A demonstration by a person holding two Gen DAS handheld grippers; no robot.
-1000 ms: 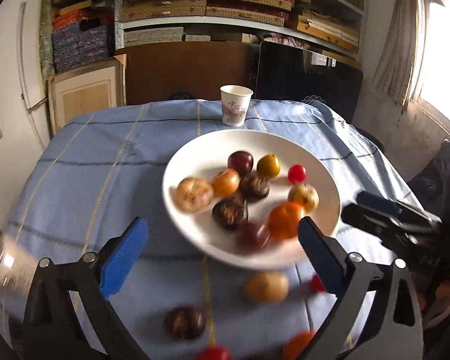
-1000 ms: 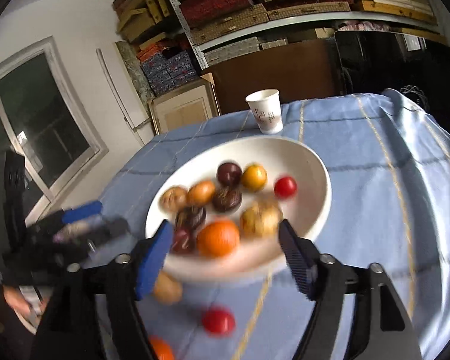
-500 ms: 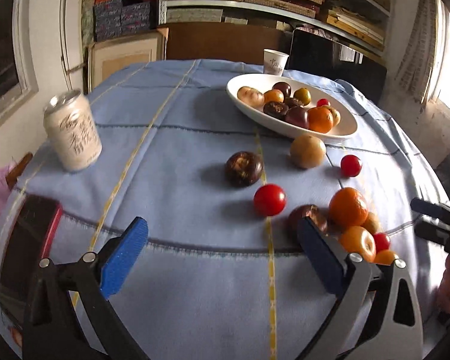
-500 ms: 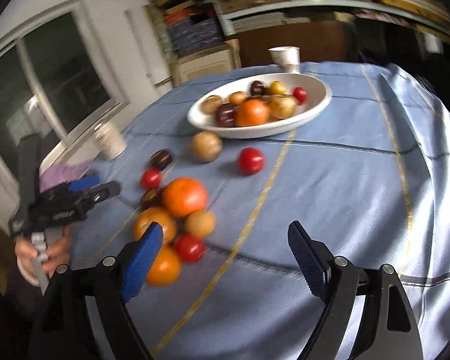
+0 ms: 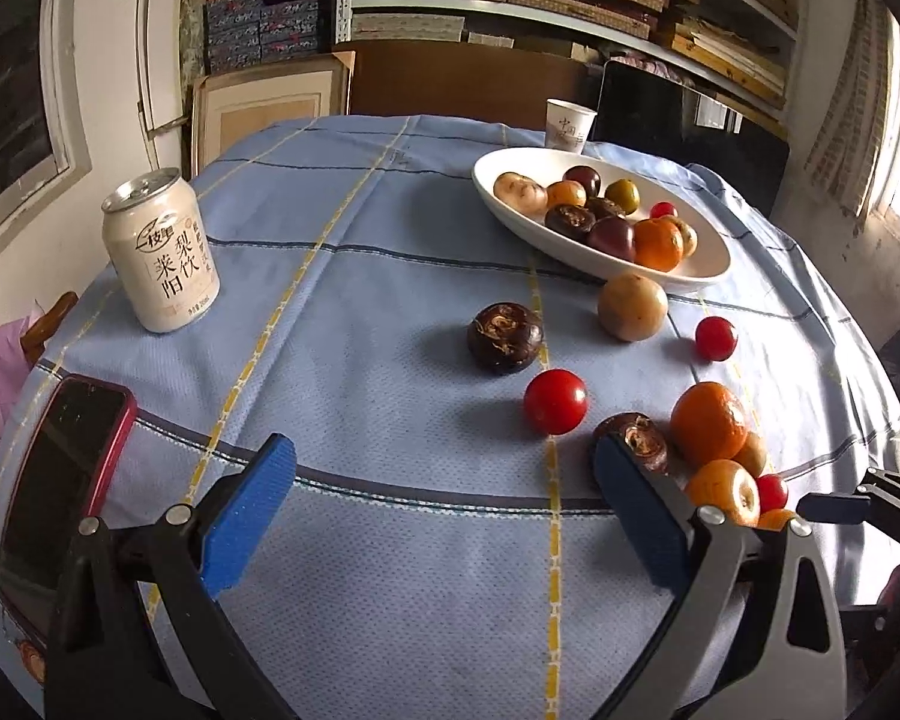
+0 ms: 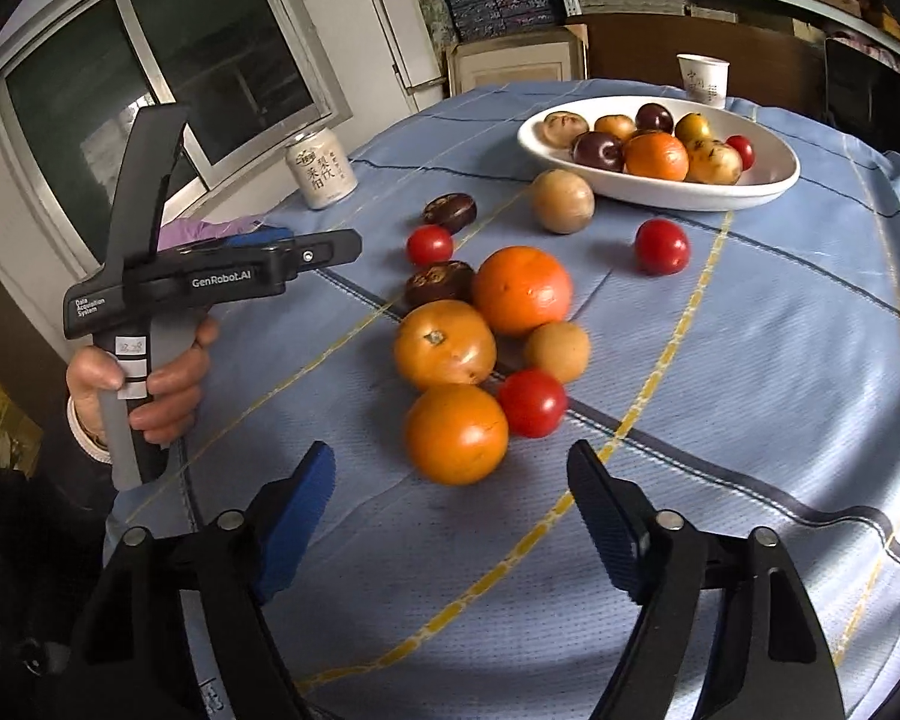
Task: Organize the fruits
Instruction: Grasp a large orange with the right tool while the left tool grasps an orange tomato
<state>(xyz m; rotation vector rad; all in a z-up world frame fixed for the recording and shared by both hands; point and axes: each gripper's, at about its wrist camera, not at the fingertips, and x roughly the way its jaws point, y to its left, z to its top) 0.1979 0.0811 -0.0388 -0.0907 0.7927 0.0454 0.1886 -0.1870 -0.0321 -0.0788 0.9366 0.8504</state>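
Both grippers are seen wide open with nothing held; the right gripper's [image 6: 450, 516] jaws have just been closing a little, still empty. The round orange citrus fruit [image 6: 456, 433] sits low centre in the right wrist view, touching a small red tomato [image 6: 532, 402]. It's probably best approached straight on, with the neighbours not nudged, then carried to the white oval ceramic bowl [image 6: 774, 183] at upper right. The left gripper [image 5: 444, 510] is parked over the blue cloth-covered surface [image 5: 390, 570].
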